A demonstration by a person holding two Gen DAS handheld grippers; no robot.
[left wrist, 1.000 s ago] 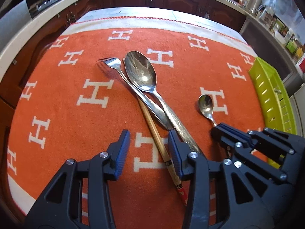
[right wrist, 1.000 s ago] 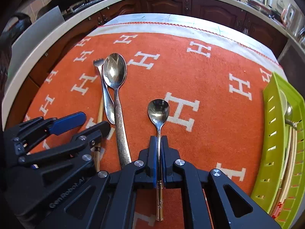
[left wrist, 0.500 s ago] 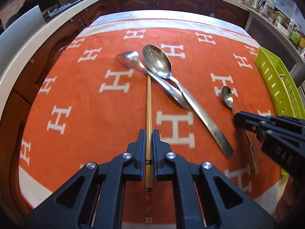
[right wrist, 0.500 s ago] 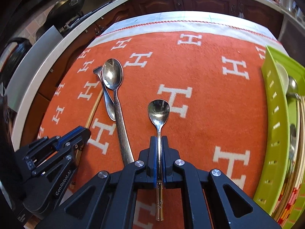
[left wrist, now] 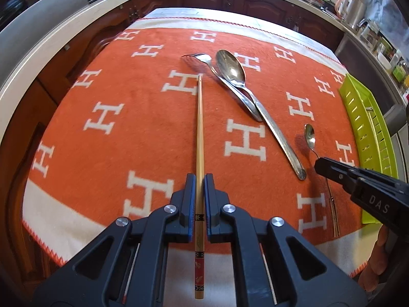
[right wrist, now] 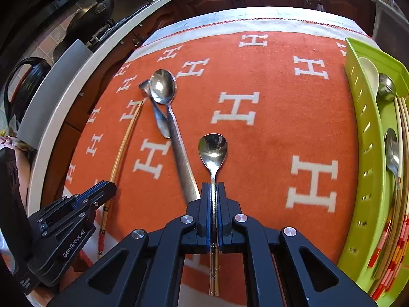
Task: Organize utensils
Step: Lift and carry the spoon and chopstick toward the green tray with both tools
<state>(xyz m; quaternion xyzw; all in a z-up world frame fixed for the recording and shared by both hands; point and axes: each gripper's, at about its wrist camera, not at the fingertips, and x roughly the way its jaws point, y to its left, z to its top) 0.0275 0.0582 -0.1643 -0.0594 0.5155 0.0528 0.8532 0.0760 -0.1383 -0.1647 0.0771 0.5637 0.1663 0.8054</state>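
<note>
So the left gripper (left wrist: 200,197) is clamped down on a bamboo chopstick (left wrist: 199,133), blue pads squeezing it just above the black band, with the red painted butt end sticking out behind the fingers. It's a thin, straight, pale stick, tip pointing toward the far edge of the table. The right gripper (right wrist: 214,204) is pinched shut on the skinny handle of a small teaspoon (right wrist: 213,151), shiny steel with a round bowl and a brassy, ribbed tail poking out behind the jaws.

Both hang over a fuzzy orange blanket (right wrist: 268,138) with white H shapes and a white border, which covers the table. Toward its far left part lie a big polished spoon (left wrist: 231,69) with a textured flat handle and a steel fork (left wrist: 204,58), handles crossing and touching.

Along the right edge sits a lime green plastic tray (right wrist: 363,133) with slotted walls, already holding a white spoon, some metal spoons and a bunch of chopsticks with red and orange patterned ends.
</note>
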